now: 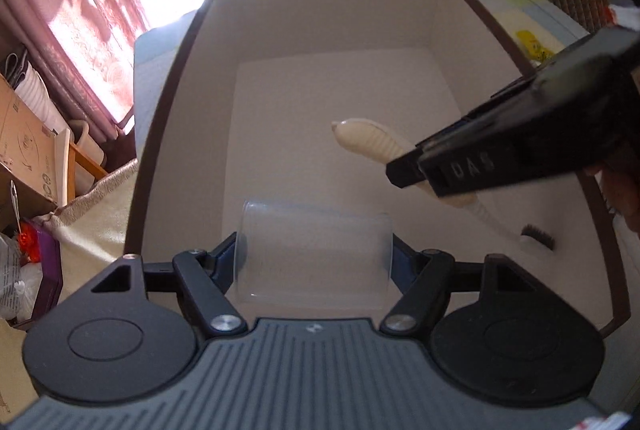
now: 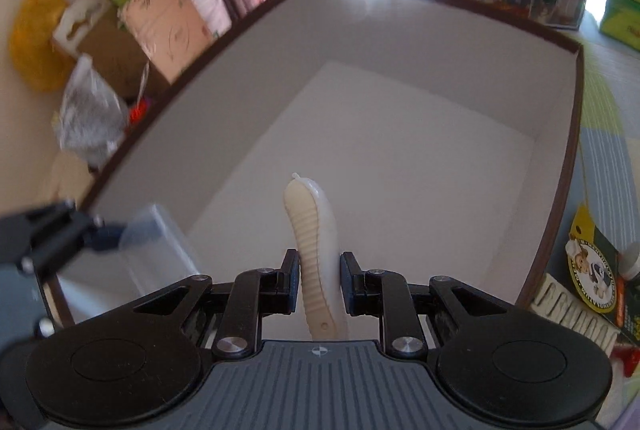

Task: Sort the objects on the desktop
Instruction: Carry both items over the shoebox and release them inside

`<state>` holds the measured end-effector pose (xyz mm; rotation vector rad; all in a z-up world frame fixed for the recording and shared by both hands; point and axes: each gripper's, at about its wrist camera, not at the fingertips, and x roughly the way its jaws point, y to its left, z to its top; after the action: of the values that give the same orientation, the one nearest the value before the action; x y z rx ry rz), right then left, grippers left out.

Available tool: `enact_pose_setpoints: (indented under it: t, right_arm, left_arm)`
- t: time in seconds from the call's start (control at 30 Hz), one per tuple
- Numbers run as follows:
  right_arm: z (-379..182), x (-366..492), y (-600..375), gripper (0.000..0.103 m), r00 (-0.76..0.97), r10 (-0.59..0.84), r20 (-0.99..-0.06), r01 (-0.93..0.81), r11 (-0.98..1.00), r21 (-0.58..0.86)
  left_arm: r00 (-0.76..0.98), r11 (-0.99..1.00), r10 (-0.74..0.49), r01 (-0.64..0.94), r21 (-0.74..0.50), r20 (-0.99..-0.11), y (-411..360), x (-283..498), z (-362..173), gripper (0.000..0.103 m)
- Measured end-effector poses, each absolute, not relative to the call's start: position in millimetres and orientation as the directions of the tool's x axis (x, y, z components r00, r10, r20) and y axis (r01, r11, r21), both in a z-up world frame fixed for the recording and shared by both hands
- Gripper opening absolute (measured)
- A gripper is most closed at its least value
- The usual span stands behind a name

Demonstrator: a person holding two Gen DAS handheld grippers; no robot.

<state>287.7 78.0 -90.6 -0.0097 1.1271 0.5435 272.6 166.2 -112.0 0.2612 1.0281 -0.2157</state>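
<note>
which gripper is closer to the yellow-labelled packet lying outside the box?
Right. The right gripper, shut on the toothbrush, is over the box's side by the packet; the left gripper, holding the clear cup, is toward the opposite wall.

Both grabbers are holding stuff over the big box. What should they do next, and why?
Probably lower both a little further, then open the jaws. The left gripper holds a clear cup and the right gripper a toothbrush, both already inside the box but seemingly above its bare floor, so dropping now might make them bounce.
</note>
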Motion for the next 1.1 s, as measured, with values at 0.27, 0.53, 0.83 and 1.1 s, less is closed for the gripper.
enact_pose_setpoints:
  t: [0.27,0.53,0.83,1.1]
  right_arm:
    - [-95,274,88,0.018,0.305,0.368,-0.878,-0.495,0.849,0.184]
    - [-93,273,94,0.018,0.316,0.356,-0.88,-0.522,0.84,0.152]
    - [-72,259,90,0.064,0.392,0.363,-0.845,-0.566,0.82,0.09]
    - [-51,245,75,0.086,0.451,0.409,-0.794,-0.583,0.808,0.085]
  left_arm:
    - [0.469,0.952,-0.035,0.284,0.114,-0.883,167,278,-121,0.07]
    - [0.477,0.958,-0.022,0.262,0.119,-0.879,169,281,-120,0.071]
    - [0.508,0.962,-0.018,0.245,0.124,-0.861,165,277,-110,0.089]
    - [0.549,0.971,-0.01,0.205,0.123,-0.836,159,262,-90,0.094]
